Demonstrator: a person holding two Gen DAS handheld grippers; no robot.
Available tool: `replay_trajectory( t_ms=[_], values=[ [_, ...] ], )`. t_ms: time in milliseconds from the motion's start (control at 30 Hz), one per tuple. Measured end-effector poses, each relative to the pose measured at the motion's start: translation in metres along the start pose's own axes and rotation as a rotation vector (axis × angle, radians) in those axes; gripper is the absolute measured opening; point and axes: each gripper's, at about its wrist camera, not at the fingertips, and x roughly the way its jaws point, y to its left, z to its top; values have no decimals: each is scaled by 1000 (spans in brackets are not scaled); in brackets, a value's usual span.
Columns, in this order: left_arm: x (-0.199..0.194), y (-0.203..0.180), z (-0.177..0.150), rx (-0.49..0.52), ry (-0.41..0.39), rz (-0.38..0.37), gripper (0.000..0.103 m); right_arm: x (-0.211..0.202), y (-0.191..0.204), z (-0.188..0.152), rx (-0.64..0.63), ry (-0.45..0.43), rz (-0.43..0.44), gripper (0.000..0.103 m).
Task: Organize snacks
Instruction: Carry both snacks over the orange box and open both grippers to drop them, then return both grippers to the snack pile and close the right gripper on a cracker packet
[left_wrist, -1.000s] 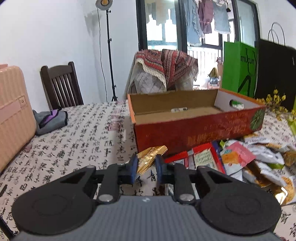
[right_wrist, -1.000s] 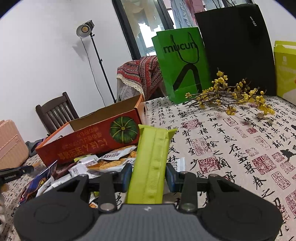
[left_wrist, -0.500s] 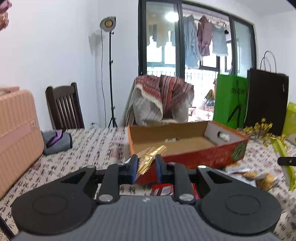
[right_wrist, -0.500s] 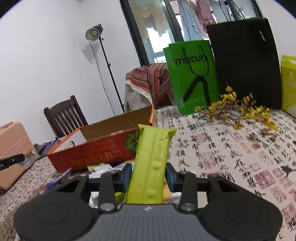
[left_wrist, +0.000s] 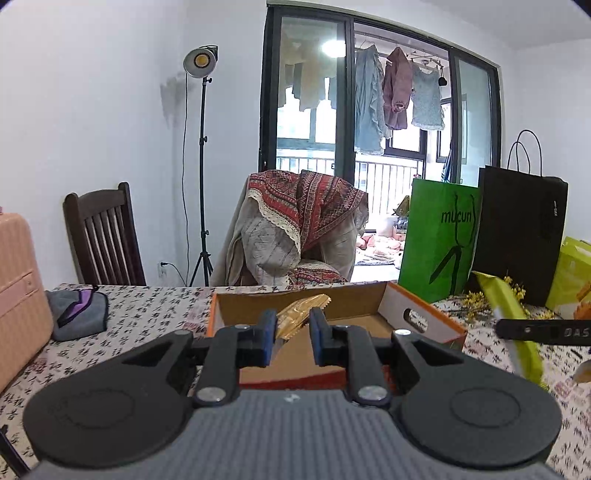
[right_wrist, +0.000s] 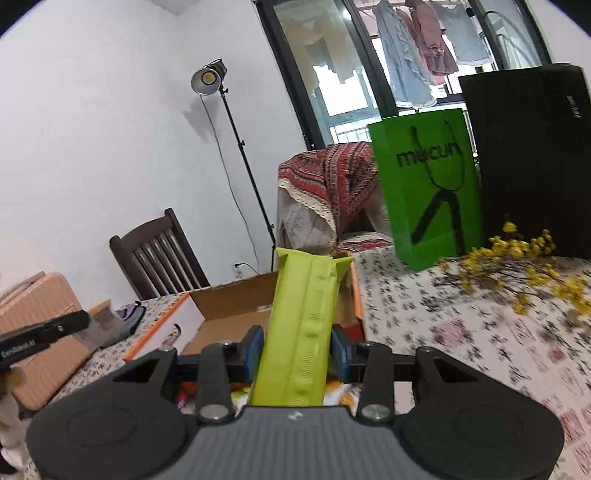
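Each hand-held gripper was clenched on a snack and raised over the open cardboard box (left_wrist: 369, 306) for dropping in: the left (left_wrist: 292, 334) grasped a gold packet (left_wrist: 301, 316), the right (right_wrist: 297, 349) a green packet (right_wrist: 303, 332).

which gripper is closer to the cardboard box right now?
Left, probably. The left gripper, gripping a gold packet, is at the cardboard box, over its near edge. The right gripper, with a green packet, is off the box's end.
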Motion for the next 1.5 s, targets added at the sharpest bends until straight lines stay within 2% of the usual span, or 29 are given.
replay_trajectory(
  t_ms=[267,500,767,833,867,900,967,1000,1133,1500],
  values=[
    [58,-4,23,-22,32,14,20,61,20,33,7,14,15,38],
    [123,1,31,-34,93,57,20,131,29,58,2,50,-30,38],
    [173,5,18,-50,161,88,21,184,26,52,-5,111,-84,39],
    [175,5,13,-50,175,92,28,189,25,47,-26,131,-87,42],
    [175,6,11,-52,176,81,43,190,25,45,-34,136,-100,48],
    [175,7,9,-58,175,76,66,191,22,44,-36,140,-104,55],
    [170,8,7,-76,163,90,94,188,16,43,-21,137,-102,85],
    [166,9,6,-77,144,100,101,186,13,42,-16,134,-105,90],
    [156,8,7,-81,139,75,103,176,5,42,1,128,-122,103],
    [106,16,-4,-124,152,46,103,123,7,27,-47,96,-107,103]
  ],
)
